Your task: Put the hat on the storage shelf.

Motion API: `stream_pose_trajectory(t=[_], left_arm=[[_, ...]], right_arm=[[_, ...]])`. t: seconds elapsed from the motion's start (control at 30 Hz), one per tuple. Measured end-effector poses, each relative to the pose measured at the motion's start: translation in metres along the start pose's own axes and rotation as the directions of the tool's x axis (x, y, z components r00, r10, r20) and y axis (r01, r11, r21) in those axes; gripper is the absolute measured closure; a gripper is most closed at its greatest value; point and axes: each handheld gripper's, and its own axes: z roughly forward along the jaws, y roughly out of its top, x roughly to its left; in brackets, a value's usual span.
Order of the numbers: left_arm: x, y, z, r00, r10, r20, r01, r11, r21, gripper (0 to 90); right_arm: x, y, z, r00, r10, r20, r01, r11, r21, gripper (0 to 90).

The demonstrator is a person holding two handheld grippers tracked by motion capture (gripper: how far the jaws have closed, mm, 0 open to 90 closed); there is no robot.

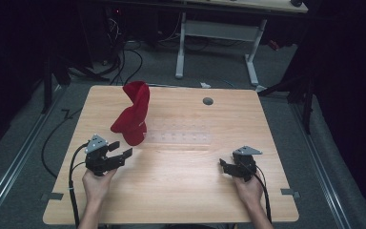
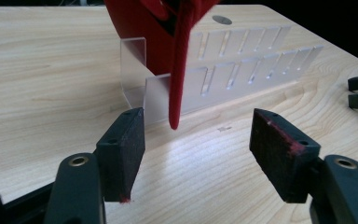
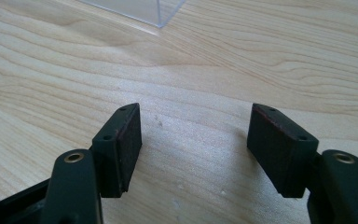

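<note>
Right now the red cloth is sitting draped on the left end of a clear slotted rack on the wooden surface, standing tall w/ a narrow flap hanging down over the rack's near wall. The left gripper is hovering just in front of it, jaws spread wide, holding nothing; the flap tip is dangling btwn them, prob. not touching either pad. The right gripper is resting well apart on the right, jaws also gaping, facing bare wood near the rack's far end.
</note>
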Motion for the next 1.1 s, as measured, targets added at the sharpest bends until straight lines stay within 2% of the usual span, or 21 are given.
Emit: stream_pose_trajectory(t=[0.3,0.83,1.1], left_arm=[[0.002,-0.009,0.001,0.9999,-0.01,-0.007,0.011,0.9997,0.024,35.9],[0.006,-0.036,0.007,0.9993,-0.004,-0.037,0.007,0.9972,0.075,35.6],[0.008,-0.051,0.012,0.9983,0.024,-0.053,-0.018,0.9941,0.107,35.2]], right_arm=[[0.0,0.0,0.0,1.0,0.0,0.0,0.0,1.0,0.0,35.4],[0.0,0.0,0.0,1.0,0.0,0.0,0.0,1.0,0.0,35.4],[0.0,0.0,0.0,1.0,0.003,0.0,-0.003,1.0,0.001,35.4]])
